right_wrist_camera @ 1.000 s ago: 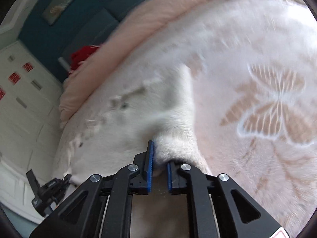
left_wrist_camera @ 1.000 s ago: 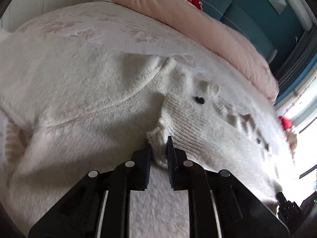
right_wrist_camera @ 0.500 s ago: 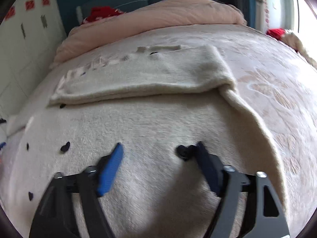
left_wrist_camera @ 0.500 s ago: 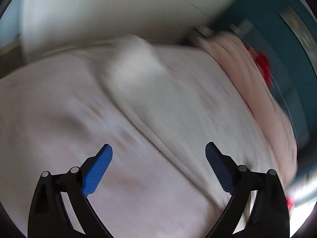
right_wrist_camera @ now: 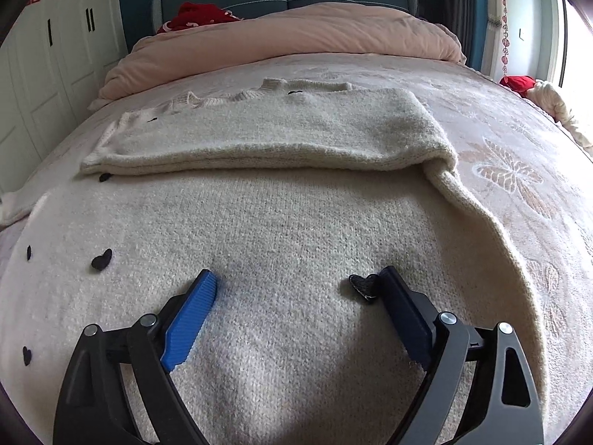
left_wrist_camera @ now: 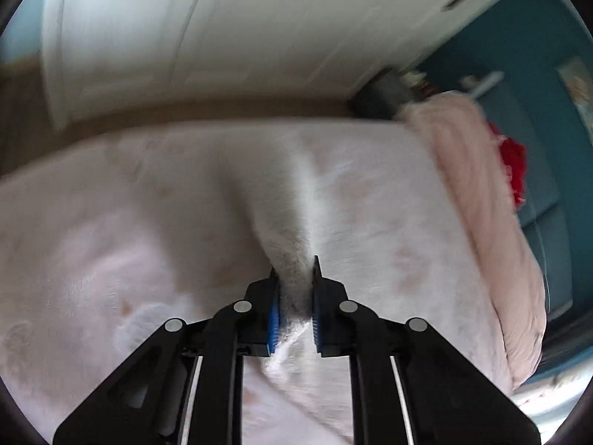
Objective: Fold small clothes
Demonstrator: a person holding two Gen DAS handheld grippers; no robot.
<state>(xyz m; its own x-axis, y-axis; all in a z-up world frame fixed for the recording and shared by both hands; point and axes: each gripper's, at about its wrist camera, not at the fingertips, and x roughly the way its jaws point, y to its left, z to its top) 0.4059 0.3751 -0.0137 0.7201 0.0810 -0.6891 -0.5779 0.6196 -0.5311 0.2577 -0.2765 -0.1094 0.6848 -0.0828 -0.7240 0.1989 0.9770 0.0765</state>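
Note:
A cream knit sweater (right_wrist_camera: 296, 222) with small black hearts lies flat on the bed, one part (right_wrist_camera: 267, 133) folded over across its far side. My right gripper (right_wrist_camera: 296, 285) is open, hovering just above the sweater's near part, with a black heart (right_wrist_camera: 365, 284) beside its right finger. In the left wrist view my left gripper (left_wrist_camera: 294, 278) is shut on a strip of the sweater (left_wrist_camera: 292, 230), which stretches away from the jaws across the bed.
The bed has a pale pink butterfly-patterned cover (right_wrist_camera: 511, 170). A rolled pink duvet (right_wrist_camera: 296, 33) and a red item (right_wrist_camera: 196, 16) lie at the headboard. White wardrobe doors (left_wrist_camera: 185, 29) stand beyond the bed. Another red item and cloth (right_wrist_camera: 537, 89) lie at the right edge.
Both grippers let go of the folded edge and opened. The right one stays open over the sweater. The left one swung toward the wardrobe side and shut on another part of the sweater.

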